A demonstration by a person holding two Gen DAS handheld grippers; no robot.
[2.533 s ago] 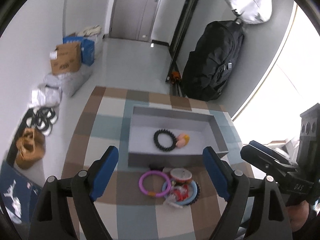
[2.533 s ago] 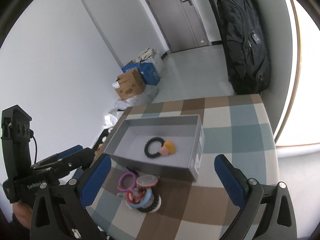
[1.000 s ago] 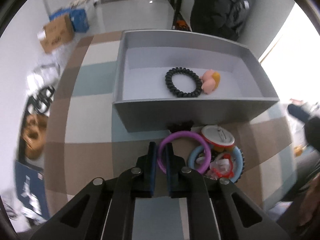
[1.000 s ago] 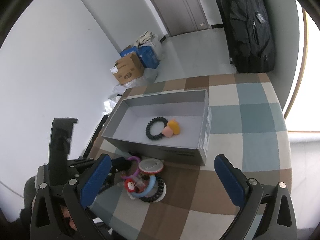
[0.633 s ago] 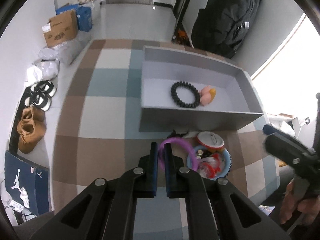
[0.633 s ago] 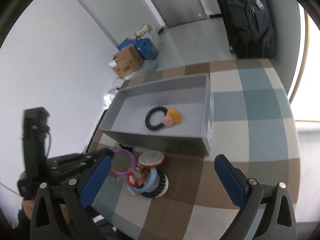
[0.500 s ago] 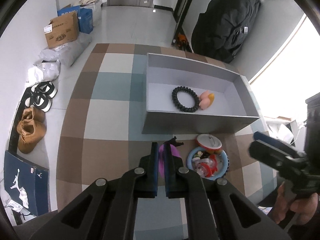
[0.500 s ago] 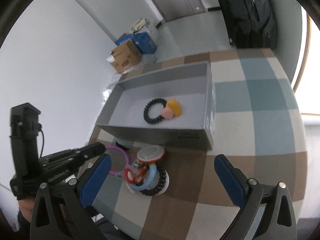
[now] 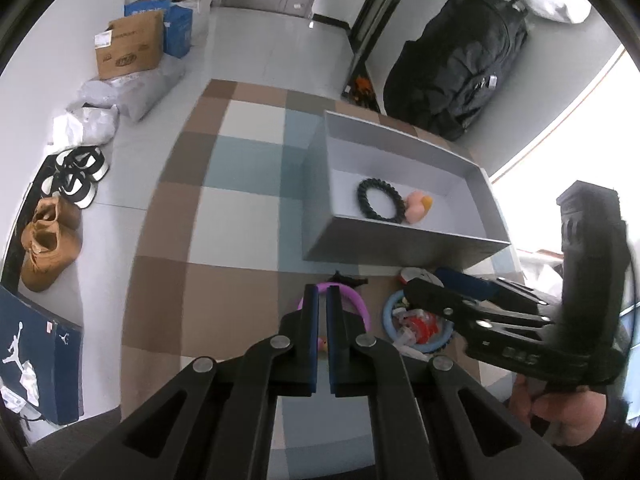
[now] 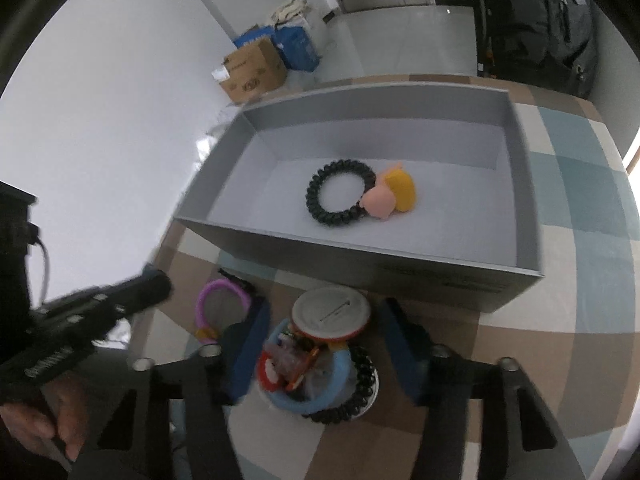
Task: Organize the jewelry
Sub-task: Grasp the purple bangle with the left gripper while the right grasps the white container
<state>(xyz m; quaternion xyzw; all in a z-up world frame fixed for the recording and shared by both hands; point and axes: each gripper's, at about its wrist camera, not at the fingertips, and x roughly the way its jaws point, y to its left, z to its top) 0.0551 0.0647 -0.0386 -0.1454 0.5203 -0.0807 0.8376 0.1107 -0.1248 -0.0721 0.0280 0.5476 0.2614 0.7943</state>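
My left gripper (image 9: 322,292) is shut on the rim of a purple ring (image 9: 357,301), just in front of the grey box (image 9: 400,238). In the right wrist view the ring (image 10: 219,296) hangs from that gripper (image 10: 158,286), left of the pile. My right gripper (image 10: 326,344) is low over the pile, its jaws closing. Between them lie a blue ring (image 10: 316,396), a red-rimmed white disc (image 10: 330,312) and a black coil tie (image 10: 360,392), but the pads do not press on them. A black hair tie (image 10: 340,196) and a pink and yellow piece (image 10: 394,196) lie inside the box (image 10: 360,258).
A checked cloth (image 9: 240,220) covers the small table; its edges drop off close on all sides. On the floor are a black backpack (image 9: 452,68), a cardboard box (image 9: 128,48) and shoes (image 9: 48,236). A hand (image 9: 560,408) holds the right gripper (image 9: 432,282).
My left gripper has drawn back and to the left from the pile with the purple ring in it. The right gripper has come down over the pile and its jaws have narrowed.
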